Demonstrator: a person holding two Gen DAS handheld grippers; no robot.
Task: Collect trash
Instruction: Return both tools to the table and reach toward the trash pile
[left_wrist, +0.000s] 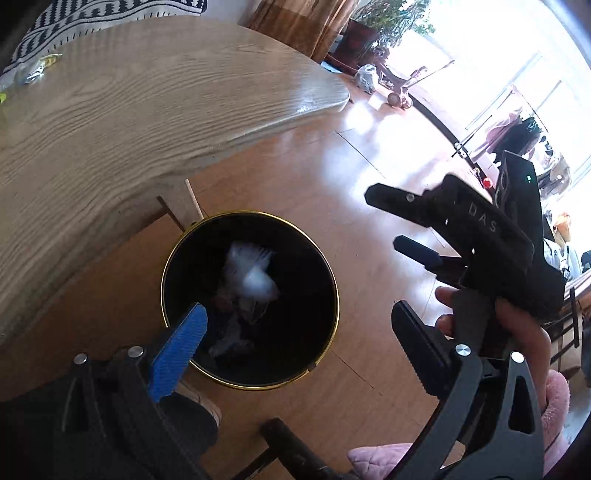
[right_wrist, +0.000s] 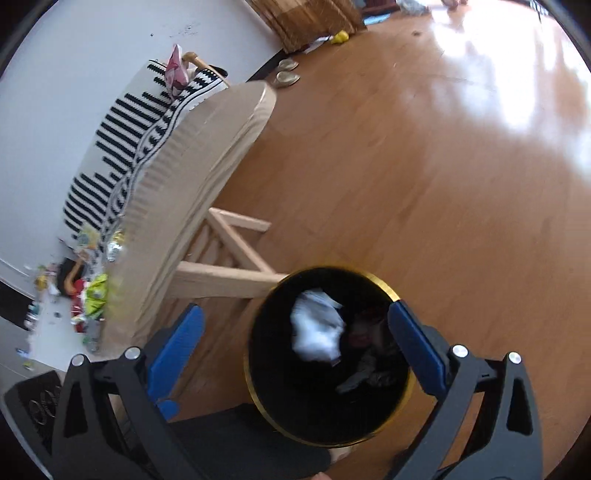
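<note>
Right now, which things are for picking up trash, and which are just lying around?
For the job:
bin
white trash in the bin
wrappers on the table
left tongs, open
right tongs, open

Just lying around:
striped cloth
slippers
pink cushion

We see a glossy wood floor, a matt grained wood table, a black bin with shiny gold rim, and ribbed blue pads.

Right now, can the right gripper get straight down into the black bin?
Probably yes. The right gripper hangs open over the black bin, whose mouth has no lid. Only the white crumpled trash lies inside, and the table stands off to one side.
</note>
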